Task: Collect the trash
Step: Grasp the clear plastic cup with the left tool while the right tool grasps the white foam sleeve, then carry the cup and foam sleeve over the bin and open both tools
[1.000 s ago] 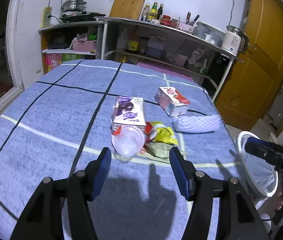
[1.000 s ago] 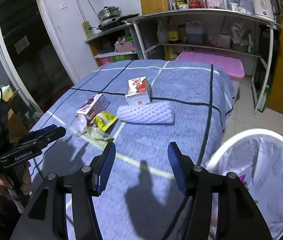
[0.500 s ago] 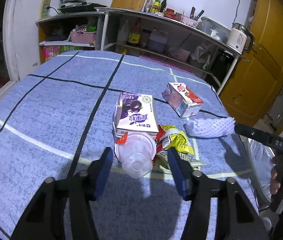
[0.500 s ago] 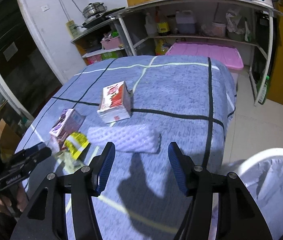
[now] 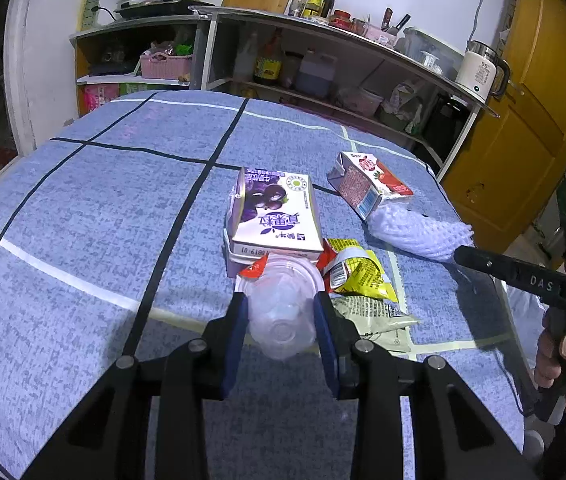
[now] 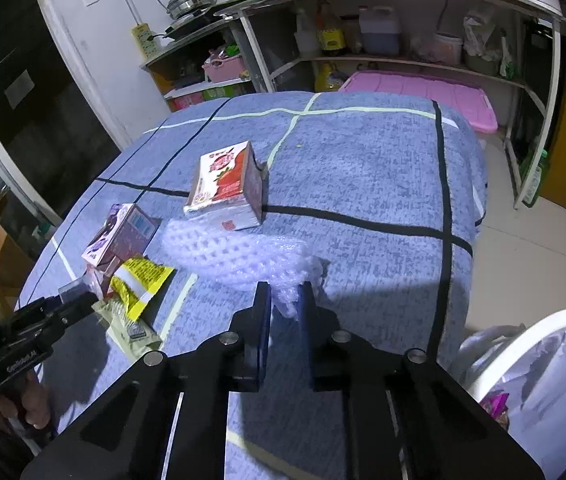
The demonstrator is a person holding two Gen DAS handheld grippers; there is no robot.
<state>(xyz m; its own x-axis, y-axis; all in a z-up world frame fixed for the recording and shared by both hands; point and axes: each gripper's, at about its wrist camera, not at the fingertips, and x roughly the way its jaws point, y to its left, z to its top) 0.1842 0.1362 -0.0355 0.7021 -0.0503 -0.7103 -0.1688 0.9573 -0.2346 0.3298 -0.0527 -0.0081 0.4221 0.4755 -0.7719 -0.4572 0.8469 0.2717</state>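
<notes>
- Left hand-held gripper [image 5: 281,312]: jaws have just been closing and now clamp the clear plastic cup [image 5: 283,308]. The cup lies on its side on the bench [image 5: 103,220], base toward the gripper, mouth toward the purple carton [image 5: 277,212].
- Right hand-held gripper [image 6: 285,302]: jaws have just been closing and are now nearly together, pinching the near end of the white foam net [image 6: 239,256]. The rest of the net lies on the bench and touches the red carton [image 6: 227,188].
- Key relation: the waste bin [image 6: 479,376], lined with a bag, stands off the bench edge at the lower right of the right wrist view. It is near the right gripper and farther from the left gripper.
- Judged next move: lift the net clear, then carry it right and down over the bin rim. The cup has the longer travel, across the bench.
- Remaining on the bench: both cartons, the yellow wrapper [image 5: 357,274] and the pale sachet [image 5: 375,316], just beside the cup.
- Risk: the cup is thin and may deform or slip.
</notes>
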